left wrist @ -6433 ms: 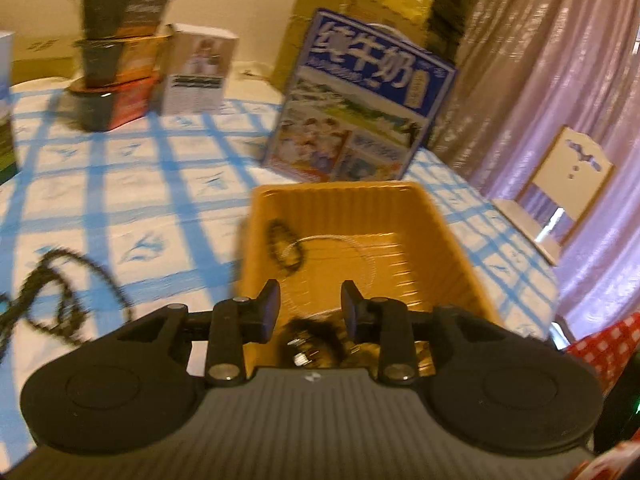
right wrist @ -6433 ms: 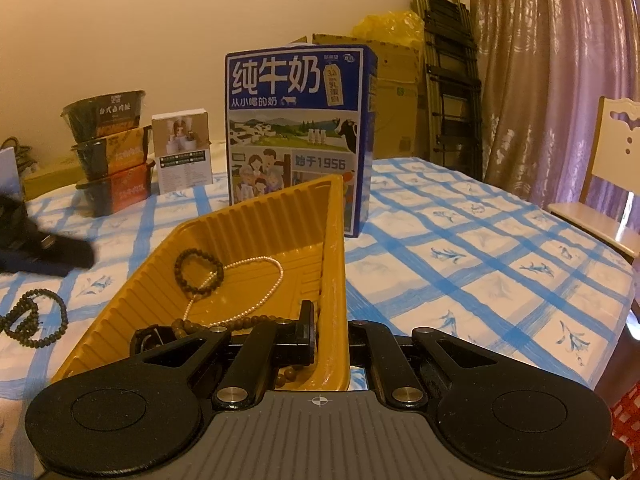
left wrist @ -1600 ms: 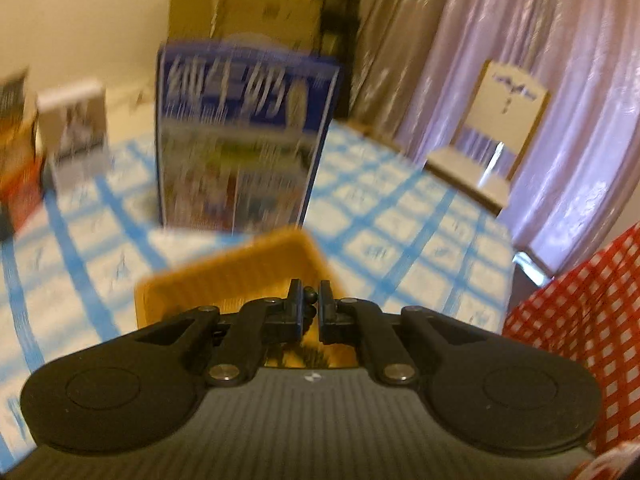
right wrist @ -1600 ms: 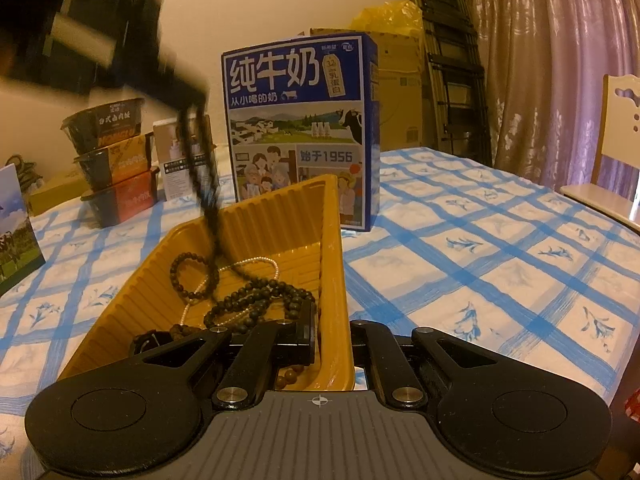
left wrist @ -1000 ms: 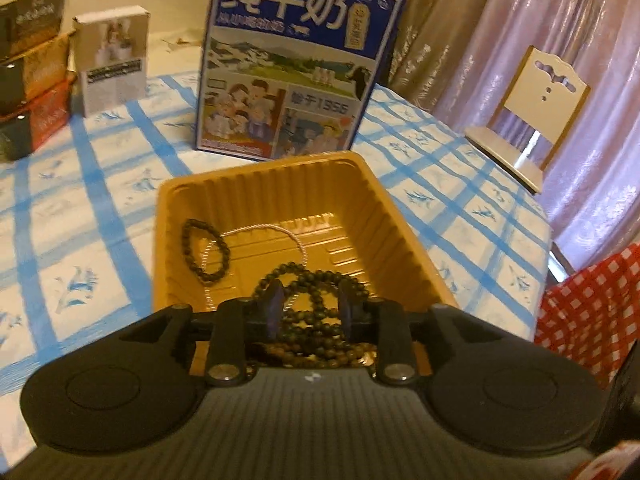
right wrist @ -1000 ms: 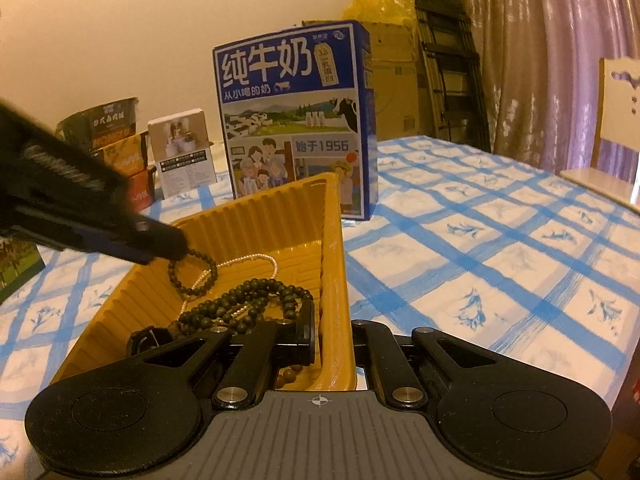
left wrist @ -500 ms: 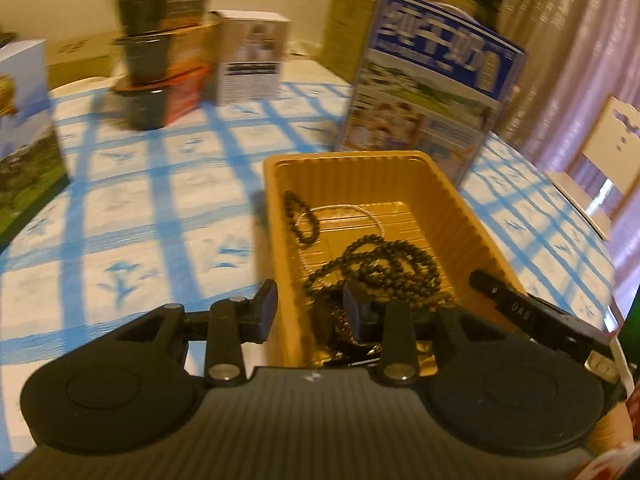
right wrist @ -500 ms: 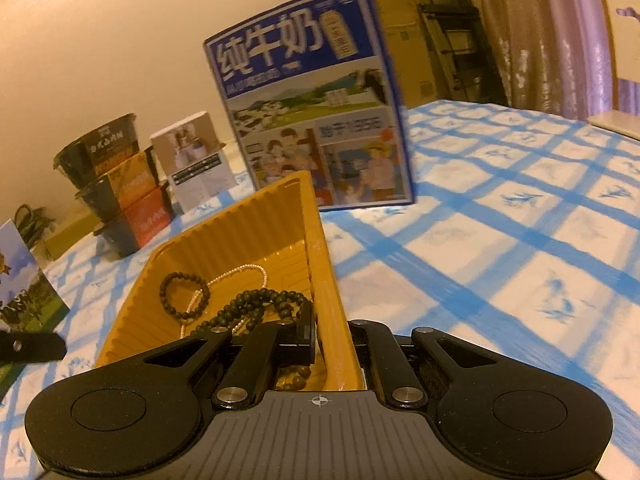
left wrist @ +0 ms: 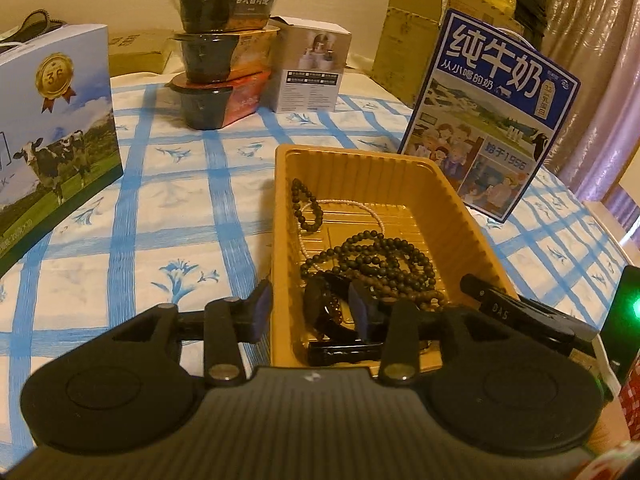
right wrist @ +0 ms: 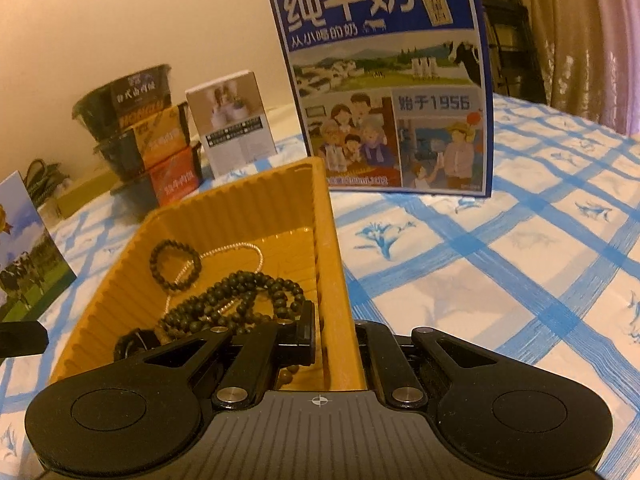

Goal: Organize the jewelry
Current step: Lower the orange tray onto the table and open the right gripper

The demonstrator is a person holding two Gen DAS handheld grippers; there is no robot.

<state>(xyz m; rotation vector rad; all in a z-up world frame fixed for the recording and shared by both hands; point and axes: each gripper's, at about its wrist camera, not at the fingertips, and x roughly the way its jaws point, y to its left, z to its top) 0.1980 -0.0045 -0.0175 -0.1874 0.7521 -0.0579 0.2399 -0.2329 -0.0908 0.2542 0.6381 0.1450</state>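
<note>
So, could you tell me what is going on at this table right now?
A person with a gripper in each hand is sorting jewelry into a yellow tray. The right gripper is shut on the tray's side wall, holding it. The left gripper straddles the tray's other wall, its jaws opening and gripping nothing. A long dark bead necklace, a small dark bracelet and a thin pearl strand lie inside.
</note>
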